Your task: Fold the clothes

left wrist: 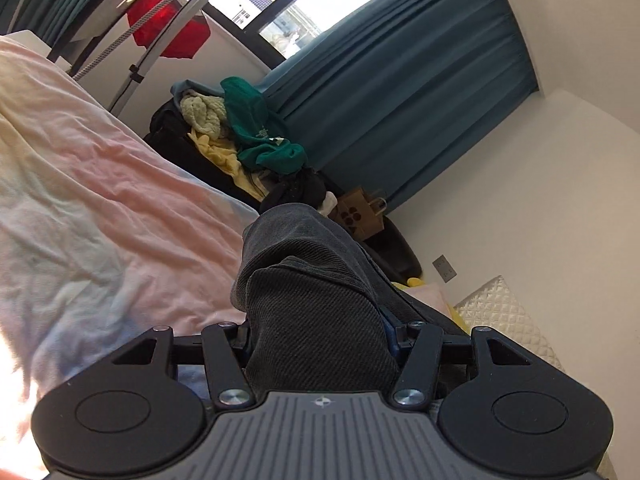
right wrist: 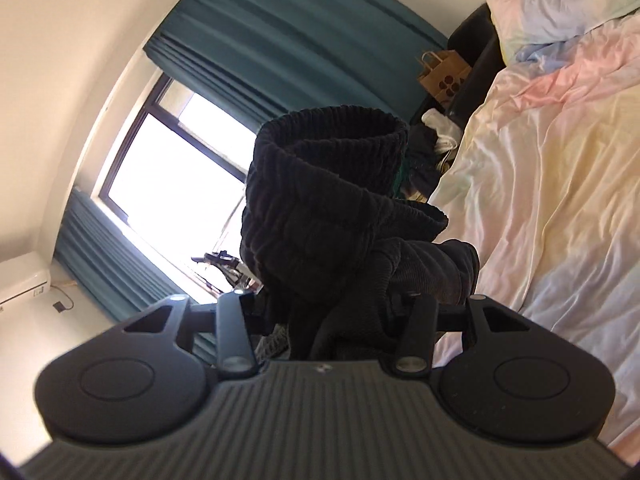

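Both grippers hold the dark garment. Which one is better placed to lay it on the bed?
Probably the left gripper: its part of the dark garment seems nearer the bed.

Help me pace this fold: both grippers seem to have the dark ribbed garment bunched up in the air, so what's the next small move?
Probably draw the left gripper and right gripper apart, since the dark ribbed garment is bunched between each one's fingers, then lower it onto the pastel bedsheet.
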Demonstrator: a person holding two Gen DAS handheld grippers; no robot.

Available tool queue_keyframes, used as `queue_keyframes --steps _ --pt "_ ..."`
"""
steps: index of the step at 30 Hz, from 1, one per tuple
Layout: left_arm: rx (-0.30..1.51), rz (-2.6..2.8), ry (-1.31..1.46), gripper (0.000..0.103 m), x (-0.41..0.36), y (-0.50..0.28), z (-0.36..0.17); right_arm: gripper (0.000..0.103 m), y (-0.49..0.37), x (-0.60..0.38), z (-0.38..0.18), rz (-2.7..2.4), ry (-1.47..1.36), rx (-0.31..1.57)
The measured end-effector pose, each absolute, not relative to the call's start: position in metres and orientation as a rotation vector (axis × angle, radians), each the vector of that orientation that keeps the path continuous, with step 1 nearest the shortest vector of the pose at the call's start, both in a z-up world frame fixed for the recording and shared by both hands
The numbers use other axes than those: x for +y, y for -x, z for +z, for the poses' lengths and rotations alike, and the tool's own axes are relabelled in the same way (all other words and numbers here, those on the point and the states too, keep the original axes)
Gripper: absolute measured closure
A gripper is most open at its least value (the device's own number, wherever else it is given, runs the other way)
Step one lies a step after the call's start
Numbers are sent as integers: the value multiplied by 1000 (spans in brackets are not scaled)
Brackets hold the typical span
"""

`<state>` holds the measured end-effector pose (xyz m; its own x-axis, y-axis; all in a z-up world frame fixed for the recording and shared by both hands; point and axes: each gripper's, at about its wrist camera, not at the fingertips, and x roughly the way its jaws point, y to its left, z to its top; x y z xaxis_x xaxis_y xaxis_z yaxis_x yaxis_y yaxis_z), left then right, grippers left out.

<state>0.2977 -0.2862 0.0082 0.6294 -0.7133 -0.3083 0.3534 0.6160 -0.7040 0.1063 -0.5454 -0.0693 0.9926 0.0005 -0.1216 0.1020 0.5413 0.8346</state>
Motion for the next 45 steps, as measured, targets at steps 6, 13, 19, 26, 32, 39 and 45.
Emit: queue_keyframes --steps 6,13,19,26,32,39,45 --pt "705 -698 556 46 -362 -331 -57 53 -108 -615 -128 -190 -1051 49" --pt "816 -696 491 43 -367 -352 -137 52 -98 -622 -216 -250 -1198 75" --pt "798 -698 439 38 -366 -343 -141 47 -89 -614 -233 -285 -1254 76" --pt "787 -630 280 18 -352 -287 -85 32 -65 -610 -198 -435 -1282 261" --pt "691 -660 156 2 -320 -225 -25 32 -22 -584 -141 -527 -1099 299" --pt "531 -720 18 0 -293 -141 52 32 13 -525 -66 -453 -840 303" --pt "443 -717 -114 0 -272 -68 92 31 37 -476 -13 -429 -662 291"
